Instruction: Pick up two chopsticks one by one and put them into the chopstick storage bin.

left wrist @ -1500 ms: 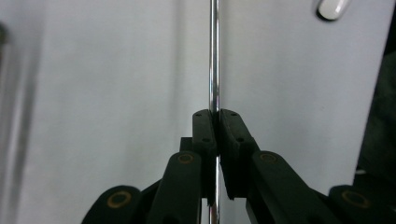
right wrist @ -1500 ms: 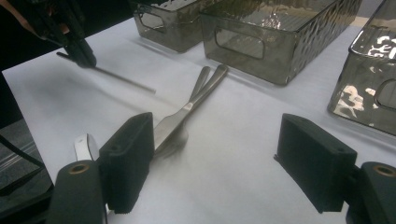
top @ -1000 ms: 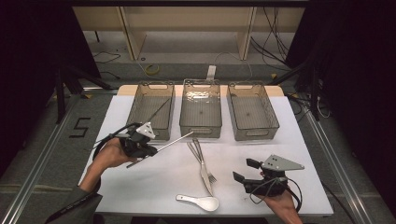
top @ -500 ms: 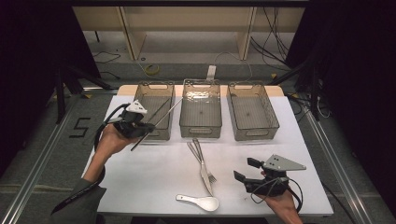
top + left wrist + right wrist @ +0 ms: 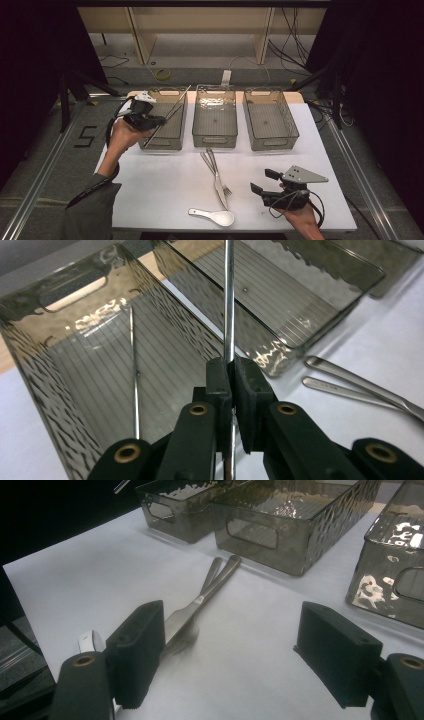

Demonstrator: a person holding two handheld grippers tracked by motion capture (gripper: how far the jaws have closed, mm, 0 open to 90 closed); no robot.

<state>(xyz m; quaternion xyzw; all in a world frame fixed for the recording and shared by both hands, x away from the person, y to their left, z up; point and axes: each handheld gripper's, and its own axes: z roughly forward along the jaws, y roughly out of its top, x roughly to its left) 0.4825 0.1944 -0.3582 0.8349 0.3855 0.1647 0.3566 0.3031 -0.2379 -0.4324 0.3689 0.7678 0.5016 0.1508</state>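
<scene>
My left gripper [image 5: 159, 120] [image 5: 231, 367] is shut on a thin metal chopstick [image 5: 172, 112] [image 5: 228, 300], holding it slanted above the left clear bin [image 5: 161, 145] [image 5: 45, 385]. A second metal chopstick [image 5: 134, 375] lies on that bin's floor. My right gripper [image 5: 264, 181] [image 5: 235, 645] rests near the table's front right with its jaws wide open and nothing between them. A knife and fork [image 5: 216, 175] [image 5: 200, 605] lie together at mid-table, to the left of the right gripper.
A middle bin [image 5: 215, 140] and a right bin [image 5: 272, 142] stand in the same row as the left one, both holding nothing. A white ceramic spoon [image 5: 212, 216] [image 5: 90, 641] lies near the front edge. The table top is white.
My left gripper carried the chopstick away from the table's left-middle, up and toward the far side, to a spot over the left bin. The right gripper stayed still.
</scene>
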